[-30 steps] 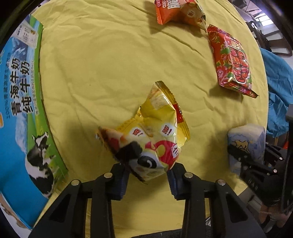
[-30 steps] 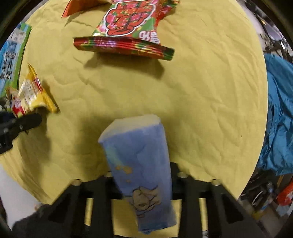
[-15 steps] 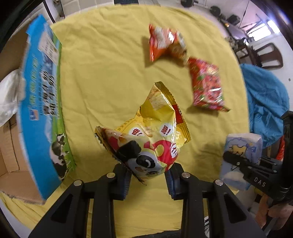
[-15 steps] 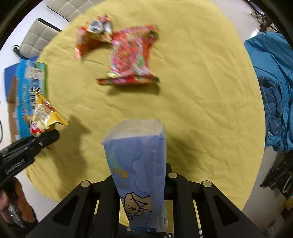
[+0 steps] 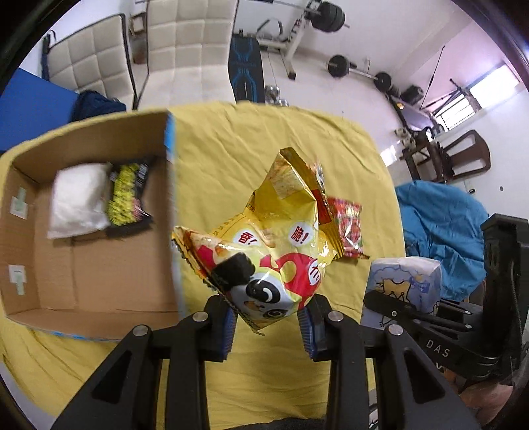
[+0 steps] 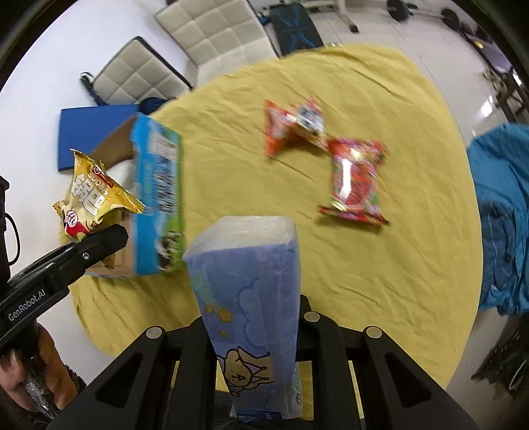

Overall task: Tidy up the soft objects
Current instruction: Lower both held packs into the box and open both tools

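Note:
My left gripper (image 5: 268, 325) is shut on a yellow snack bag (image 5: 274, 241) with a panda print, held high above the yellow tablecloth (image 5: 231, 152); the bag also shows in the right wrist view (image 6: 94, 201). My right gripper (image 6: 254, 334) is shut on a blue tissue pack (image 6: 251, 294), also seen in the left wrist view (image 5: 405, 284). An open cardboard box (image 5: 89, 238) stands at the left, holding a white soft pack (image 5: 77, 200) and a black-and-yellow packet (image 5: 127, 195). A red snack bag (image 6: 357, 180) and an orange snack bag (image 6: 291, 127) lie on the cloth.
The box's blue outer wall (image 6: 158, 198) faces the right gripper. White padded chairs (image 5: 185, 49) and gym equipment (image 5: 317, 20) stand beyond the table. A blue cloth (image 5: 443, 228) lies past the table's right edge. A blue mat (image 6: 89, 132) lies on the floor.
Both grippers have risen well above the table with their loads. The left view has tilted up, so the box's inside and the room now show.

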